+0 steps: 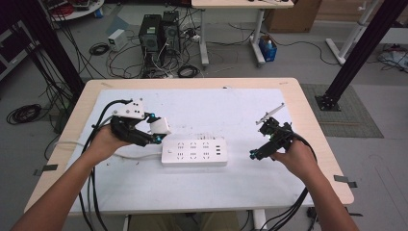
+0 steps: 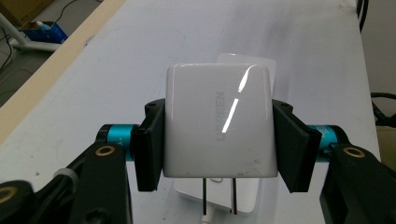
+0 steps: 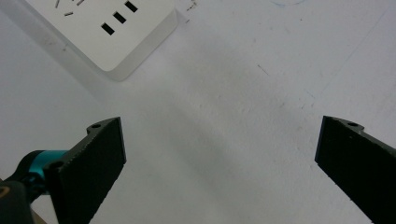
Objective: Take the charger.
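Grey floor (image 1: 231, 57) with tangled cables (image 1: 120, 62), two black computer towers (image 1: 159, 32), a second wooden desk (image 1: 240, 4) behind.

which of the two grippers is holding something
The left gripper: its jaws clamp a white charger. The right gripper stands open over bare table.
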Action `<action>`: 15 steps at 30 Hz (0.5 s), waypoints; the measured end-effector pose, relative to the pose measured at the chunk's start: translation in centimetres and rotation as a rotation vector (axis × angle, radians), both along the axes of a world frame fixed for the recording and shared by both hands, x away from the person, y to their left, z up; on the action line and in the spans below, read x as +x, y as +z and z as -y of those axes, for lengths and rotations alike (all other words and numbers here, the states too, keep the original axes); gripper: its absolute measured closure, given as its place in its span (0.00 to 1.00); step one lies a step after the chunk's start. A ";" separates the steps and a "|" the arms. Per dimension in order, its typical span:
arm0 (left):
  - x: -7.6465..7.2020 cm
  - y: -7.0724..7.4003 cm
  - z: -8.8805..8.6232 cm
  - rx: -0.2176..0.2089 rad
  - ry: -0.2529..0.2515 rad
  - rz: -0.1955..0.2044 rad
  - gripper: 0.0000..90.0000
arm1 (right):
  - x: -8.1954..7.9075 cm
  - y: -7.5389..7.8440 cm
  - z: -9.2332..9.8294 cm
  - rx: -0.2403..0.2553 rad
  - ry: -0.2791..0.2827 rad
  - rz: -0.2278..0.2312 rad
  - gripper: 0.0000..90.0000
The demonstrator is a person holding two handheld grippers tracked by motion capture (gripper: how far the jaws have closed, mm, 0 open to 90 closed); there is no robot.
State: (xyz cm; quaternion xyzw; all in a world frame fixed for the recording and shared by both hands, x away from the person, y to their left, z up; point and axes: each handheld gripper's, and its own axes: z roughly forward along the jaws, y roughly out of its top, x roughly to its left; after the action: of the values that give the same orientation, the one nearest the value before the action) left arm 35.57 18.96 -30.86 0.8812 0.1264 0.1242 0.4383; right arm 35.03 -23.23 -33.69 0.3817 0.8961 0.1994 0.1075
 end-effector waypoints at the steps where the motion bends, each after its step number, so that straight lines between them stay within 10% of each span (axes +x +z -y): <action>1: 0.0 0.0 0.1 0.001 -0.002 0.003 0.47 | 0.0 0.0 0.0 0.003 0.000 0.000 0.01; 15: -0.4 0.2 1.5 0.015 -0.023 0.003 0.47 | 0.1 0.5 0.1 0.030 0.000 0.027 0.01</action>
State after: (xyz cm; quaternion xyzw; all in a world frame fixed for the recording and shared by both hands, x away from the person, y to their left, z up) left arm 35.22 17.42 -30.67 0.8858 0.1145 0.1213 0.4330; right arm 35.13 -23.33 -33.17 0.3806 0.8914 0.2182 0.1139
